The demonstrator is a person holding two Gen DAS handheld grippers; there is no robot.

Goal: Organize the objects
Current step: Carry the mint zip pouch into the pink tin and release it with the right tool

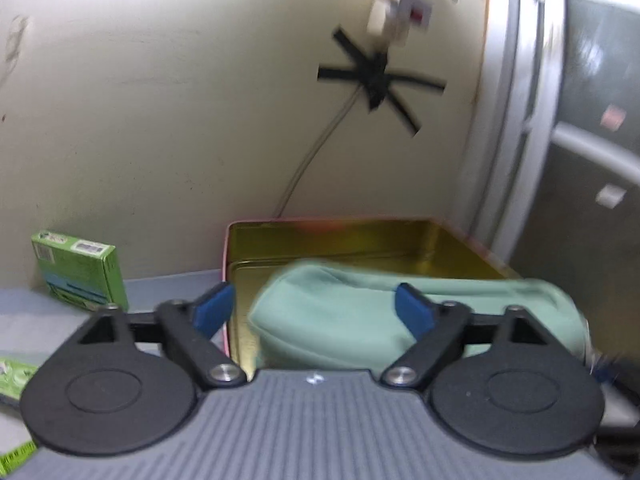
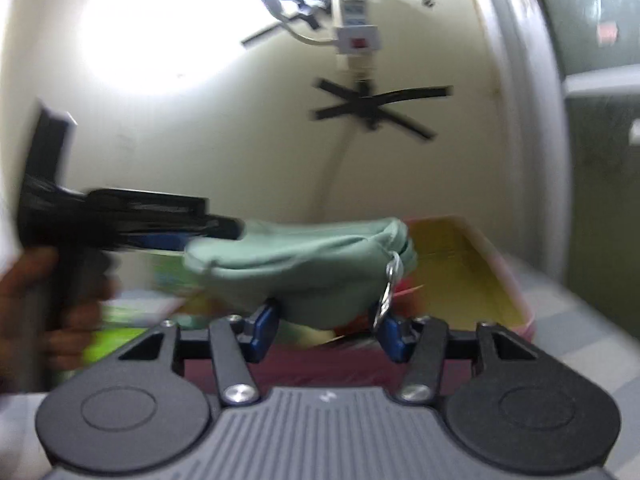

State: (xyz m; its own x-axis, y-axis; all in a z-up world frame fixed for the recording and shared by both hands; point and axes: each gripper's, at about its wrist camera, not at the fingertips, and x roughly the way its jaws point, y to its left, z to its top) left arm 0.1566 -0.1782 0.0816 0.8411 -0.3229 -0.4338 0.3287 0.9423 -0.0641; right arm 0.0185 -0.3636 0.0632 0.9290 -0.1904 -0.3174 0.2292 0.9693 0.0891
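Status: task under way, not complete.

Item in hand: one mint-green fabric pouch [image 1: 340, 320]. It sits over the open gold tin [image 1: 360, 240], mostly within the rim, with its right end over the tin's right wall. I judge it not yet settled on the tin floor. In the right wrist view it appears to be carried above a blur of coloured items.

Left claw [image 1: 314, 310]: spread wide, with the pouch in the gap ahead of its blue pads [image 1: 214, 308]. I see no pinch.

Right claw [image 2: 329, 333]: pads part-way apart, with the belly of the pouch sagging between them and the zip ring [image 2: 389, 280] hanging by the right pad. I cannot tell whether it grips or merely flanks the pouch.

Count:
- Pouch: one.
- Tin: one, lid not in view.
- Green carton [image 1: 80, 272]: one, upright on the counter [image 1: 172, 288] near the wall, well left of the tin.
- Flat green pack [image 1: 12, 376]: at least one, cut off at the left edge; a further green scrap shows below it, and I cannot say whether it is separate.
- Items under the pouch: too blurred to count.

Outstanding, in my judgement: seat the pouch, then deal with the green cartons on the counter.
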